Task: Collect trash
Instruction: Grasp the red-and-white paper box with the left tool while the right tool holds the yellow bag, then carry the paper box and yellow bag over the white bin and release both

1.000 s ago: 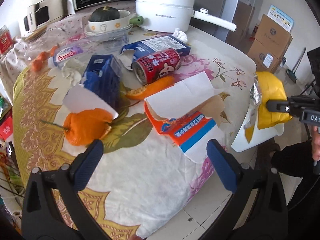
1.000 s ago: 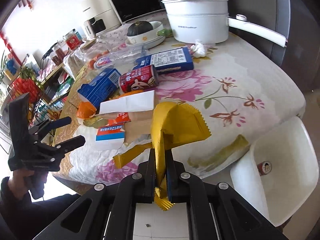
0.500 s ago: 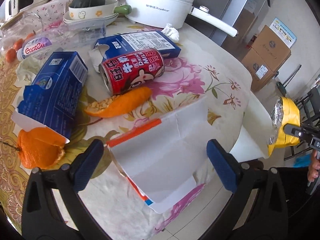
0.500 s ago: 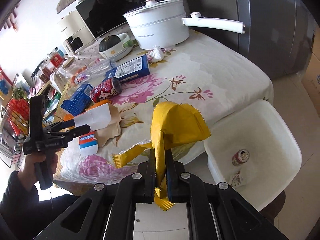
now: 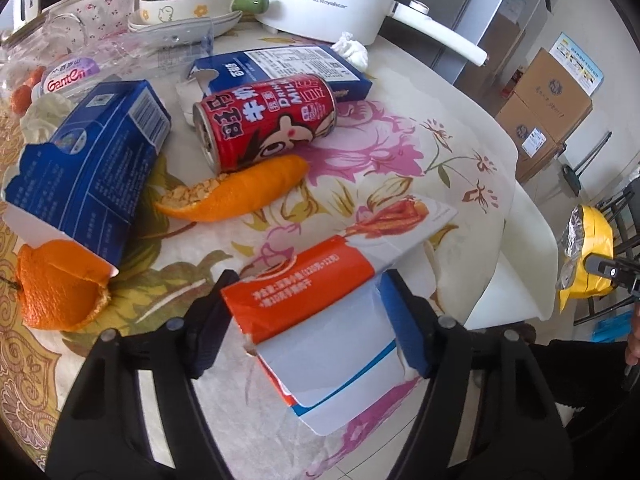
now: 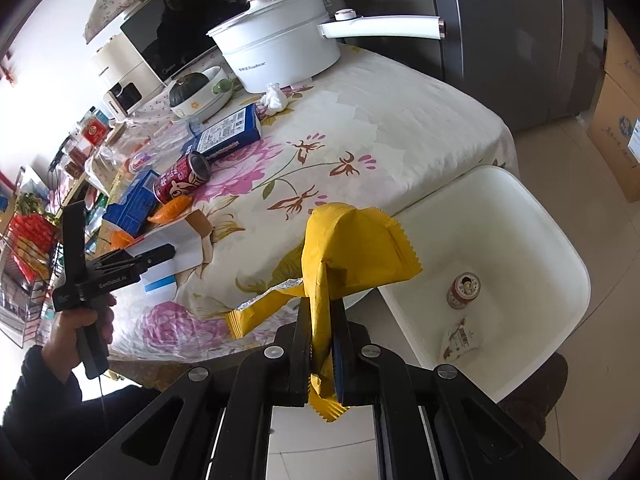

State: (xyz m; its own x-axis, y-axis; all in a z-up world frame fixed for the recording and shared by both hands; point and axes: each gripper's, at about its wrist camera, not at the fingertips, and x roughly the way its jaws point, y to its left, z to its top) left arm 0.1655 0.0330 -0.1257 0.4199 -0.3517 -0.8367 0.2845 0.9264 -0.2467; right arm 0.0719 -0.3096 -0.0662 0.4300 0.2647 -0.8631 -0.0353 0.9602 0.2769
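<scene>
An orange-and-white carton (image 5: 312, 312) lies at the near edge of the flowered table (image 5: 432, 92). My left gripper (image 5: 308, 292) straddles it; its jaws are closing and both pads touch the carton's sides. Behind it lie an orange peel (image 5: 240, 196), a red milk can (image 5: 268, 120), two blue cartons (image 5: 92, 160) and a crumpled tissue (image 5: 352, 48). My right gripper (image 6: 322, 312) is shut on a yellow foil wrapper (image 6: 352, 252), held off the table's edge beside the white bin (image 6: 540, 240). The bin holds a small red can (image 6: 463, 290) and a wrapper scrap (image 6: 460, 338).
A white pot (image 6: 280, 52) with a long handle, a bowl with a dark squash (image 6: 192, 88) and a microwave (image 6: 176, 36) stand at the table's back. A second peel (image 5: 56, 292) lies at the left. Cardboard boxes (image 5: 548, 104) and a grey fridge (image 6: 520, 40) stand beyond.
My left gripper has come down over the orange-and-white carton and its jaws have narrowed onto it. My right gripper has carried the yellow wrapper off the table's edge toward the bin.
</scene>
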